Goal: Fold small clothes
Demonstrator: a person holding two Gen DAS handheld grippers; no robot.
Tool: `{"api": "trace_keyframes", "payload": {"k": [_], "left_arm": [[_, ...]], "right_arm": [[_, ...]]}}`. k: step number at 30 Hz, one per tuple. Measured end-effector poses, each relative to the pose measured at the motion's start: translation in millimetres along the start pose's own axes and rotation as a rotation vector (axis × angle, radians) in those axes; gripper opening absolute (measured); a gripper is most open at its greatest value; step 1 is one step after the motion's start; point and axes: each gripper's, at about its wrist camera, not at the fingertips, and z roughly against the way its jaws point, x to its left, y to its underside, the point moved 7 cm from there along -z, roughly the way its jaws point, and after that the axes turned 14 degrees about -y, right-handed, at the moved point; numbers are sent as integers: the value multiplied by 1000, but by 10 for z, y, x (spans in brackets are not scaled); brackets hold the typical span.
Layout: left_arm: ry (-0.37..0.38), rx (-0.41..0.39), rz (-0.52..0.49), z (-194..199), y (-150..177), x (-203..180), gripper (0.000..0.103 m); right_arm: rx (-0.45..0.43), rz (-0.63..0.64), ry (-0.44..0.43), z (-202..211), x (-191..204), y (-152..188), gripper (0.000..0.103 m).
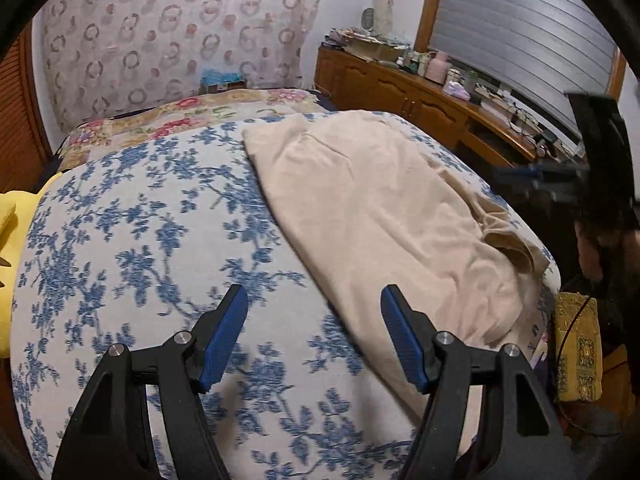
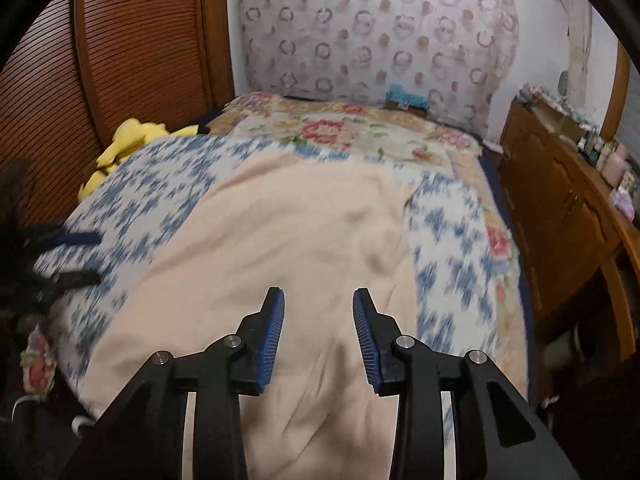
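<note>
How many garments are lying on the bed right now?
1: a beige garment spread on the blue floral cover, ahead of both grippers. Something yellow at the bed's edge may be another.

A beige garment (image 1: 372, 216) lies spread flat on the blue-flowered bedspread (image 1: 140, 220), one edge rumpled into folds, near the bed's right side.
</note>
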Motion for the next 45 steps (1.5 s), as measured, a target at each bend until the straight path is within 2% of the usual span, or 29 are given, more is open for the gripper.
{"api": "trace_keyframes", "payload": {"k": [3,6,14,17,18,20,22,28,31,35,40,42,44,45], "left_arm": [[9,4,-16,-15,12,-107,70],[21,13,-26,-37,35,-193,70],[28,24,-55,-74,65,-368,70],[33,29,-58,-88,82,-390,70],[34,30,-59,-91,87,-397,70],[36,35,-64,-93,106,-418,70],[39,38,-67,-95,119,-436,70],[59,49,-74,-65,172,-503,70],[71,54,-80,-25,199,-546,70],[87,65,-91,10,252,-597,70],[77,93,-99,-24,340,-616,70],[76,100,-97,-31,368,-608,70],[77,108,-95,-32,408,-607,70],[77,111,-93,-32,429,-611,70]], "right_arm": [[29,-4,-18,-14,69,170,37],[41,-13,-31,4,72,200,37],[84,-8,-15,-4,71,370,37],[75,-21,-3,27,6,398,37],[70,-27,-8,42,-21,406,36],[54,-35,-33,73,-10,420,10],[11,-39,-25,204,-46,416,4],[-119,-76,-3,783,-197,472,3],[-121,-96,15,969,-252,582,3],[-75,-144,25,956,-281,767,3],[-46,-195,59,900,-368,784,8],[-40,-187,76,840,-373,723,16],[-41,-185,81,736,-301,700,39],[-42,-187,78,708,-304,700,39]]}}
